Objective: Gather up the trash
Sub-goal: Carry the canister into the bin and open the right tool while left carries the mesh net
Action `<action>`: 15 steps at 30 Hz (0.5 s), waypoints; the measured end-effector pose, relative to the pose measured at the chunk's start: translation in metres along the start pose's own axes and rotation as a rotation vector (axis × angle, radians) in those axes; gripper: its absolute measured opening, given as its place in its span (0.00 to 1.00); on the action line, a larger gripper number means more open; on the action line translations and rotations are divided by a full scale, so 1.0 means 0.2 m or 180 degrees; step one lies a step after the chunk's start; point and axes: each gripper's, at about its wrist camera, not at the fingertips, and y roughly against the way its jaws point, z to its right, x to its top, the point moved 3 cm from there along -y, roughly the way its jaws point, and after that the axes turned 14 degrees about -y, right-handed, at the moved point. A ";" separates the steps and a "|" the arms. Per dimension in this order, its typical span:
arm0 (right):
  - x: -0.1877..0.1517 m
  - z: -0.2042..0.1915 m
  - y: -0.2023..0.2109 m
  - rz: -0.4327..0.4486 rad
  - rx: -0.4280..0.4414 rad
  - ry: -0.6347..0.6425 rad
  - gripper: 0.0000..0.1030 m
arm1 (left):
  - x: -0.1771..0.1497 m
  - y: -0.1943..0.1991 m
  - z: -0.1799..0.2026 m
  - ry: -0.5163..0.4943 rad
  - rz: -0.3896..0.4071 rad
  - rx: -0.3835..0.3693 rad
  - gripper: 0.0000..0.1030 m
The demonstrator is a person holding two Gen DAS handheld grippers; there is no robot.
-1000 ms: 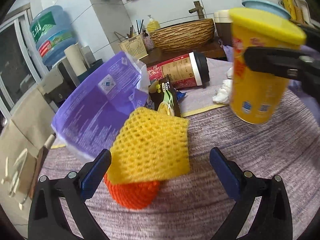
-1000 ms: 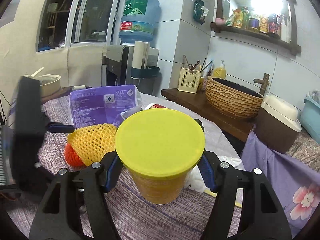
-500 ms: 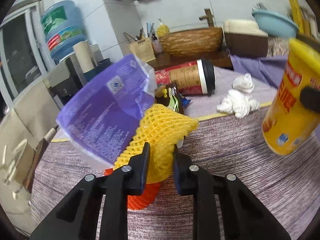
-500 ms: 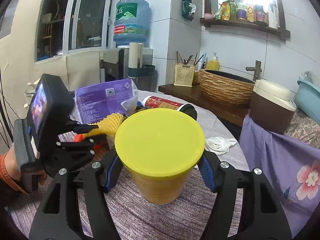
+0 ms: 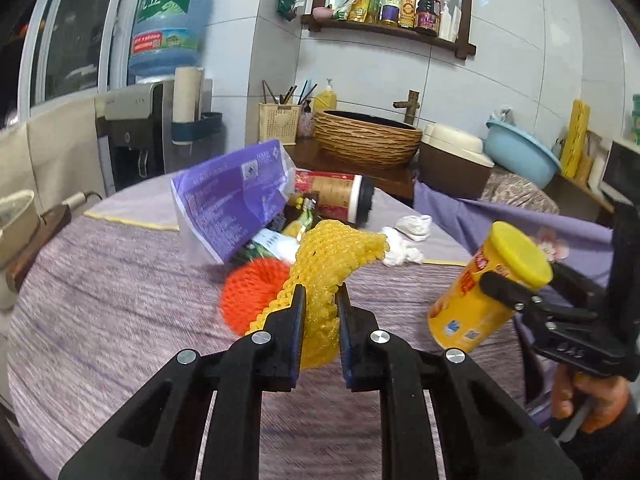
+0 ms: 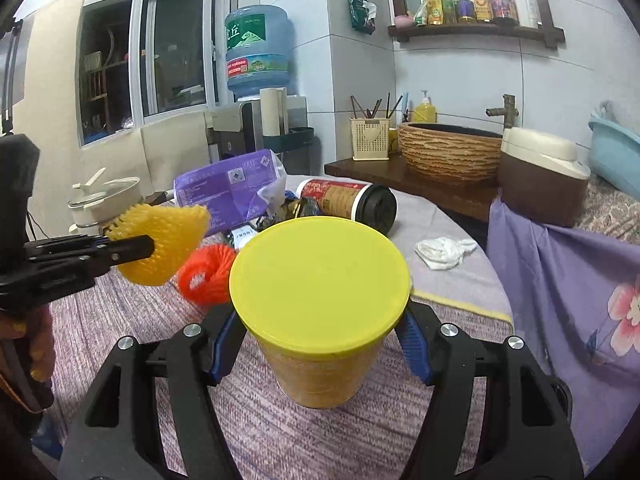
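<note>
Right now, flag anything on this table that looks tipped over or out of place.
The red cup with the black lid lies on its side behind the purple bag. A crumpled white tissue lies loose on the tablecloth. No spill shows.

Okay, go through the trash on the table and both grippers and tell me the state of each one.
Left gripper: shut on the yellow foam net.
Yellow foam net: lifted, pinched.
Right gripper: shut on the yellow tub.
Yellow tub: lid on, held off the table.
Orange foam net: lying on the table.
Red cup: on its side, lid on.
White tissue: crumpled.
Purple bag: torn open.
</note>
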 end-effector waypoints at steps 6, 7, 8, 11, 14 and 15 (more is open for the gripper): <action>-0.08 0.10 0.08 -0.0022 -0.0058 -0.0155 0.65 | -0.07 0.06 0.20 -0.0002 0.0022 -0.0209 0.15; -0.09 0.12 0.10 -0.0010 -0.0085 -0.0175 0.65 | -0.07 0.06 0.25 -0.0024 0.0025 -0.0260 0.15; -0.11 0.15 0.13 0.0009 -0.0131 -0.0202 0.65 | -0.07 0.06 0.30 -0.0058 0.0031 -0.0294 0.15; -0.13 0.26 0.22 0.0071 -0.0273 -0.0288 0.65 | -0.07 0.03 0.44 -0.0110 0.0034 -0.0478 0.15; -0.15 0.42 0.30 0.0120 -0.0464 -0.0434 0.65 | -0.05 -0.01 0.60 -0.0174 0.0040 -0.0698 0.15; -0.16 0.46 0.33 0.0133 -0.0516 -0.0468 0.65 | -0.04 -0.02 0.67 -0.0208 0.0050 -0.0779 0.15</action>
